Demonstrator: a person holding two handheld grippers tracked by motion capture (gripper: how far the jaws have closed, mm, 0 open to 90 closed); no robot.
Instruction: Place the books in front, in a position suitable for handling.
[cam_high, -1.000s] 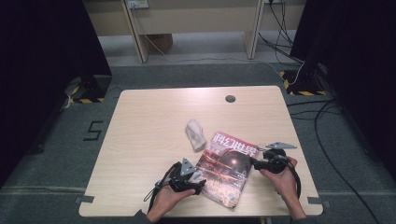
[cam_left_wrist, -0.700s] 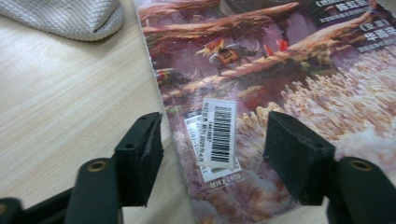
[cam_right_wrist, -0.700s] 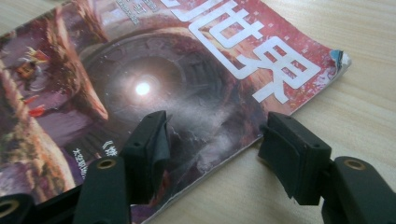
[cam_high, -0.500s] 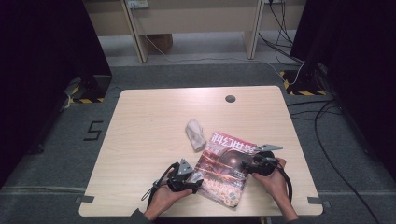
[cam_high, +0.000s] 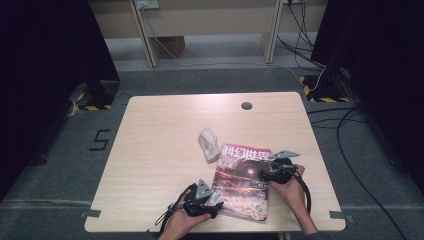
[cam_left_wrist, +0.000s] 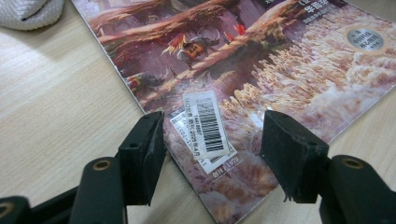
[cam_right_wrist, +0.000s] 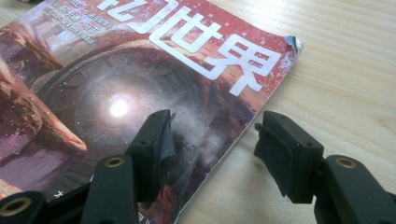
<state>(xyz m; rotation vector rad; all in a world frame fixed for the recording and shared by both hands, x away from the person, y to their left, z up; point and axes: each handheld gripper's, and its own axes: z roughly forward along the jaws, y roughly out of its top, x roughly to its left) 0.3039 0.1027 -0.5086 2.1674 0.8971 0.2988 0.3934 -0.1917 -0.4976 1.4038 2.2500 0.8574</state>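
Note:
A magazine with a red-brown cover lies flat near the table's front edge. My left gripper is at its front left corner. In the left gripper view the open jaws straddle that corner and its barcode sticker without pressing on it. They have just closed partway, then opened a little. My right gripper is at the magazine's right edge. In the right gripper view its open jaws span that edge, one over the cover and one over bare wood. They have just been closing, with nothing gripped.
A crumpled white cloth lies beside the magazine's far left corner, also seen in the left gripper view. A round cable hole sits near the wooden table's far edge. Cables trail on the floor at right.
The right gripper has shifted a little left, onto the magazine's right edge. The left gripper has edged slightly toward the magazine's front left corner. The magazine and cloth have not moved.

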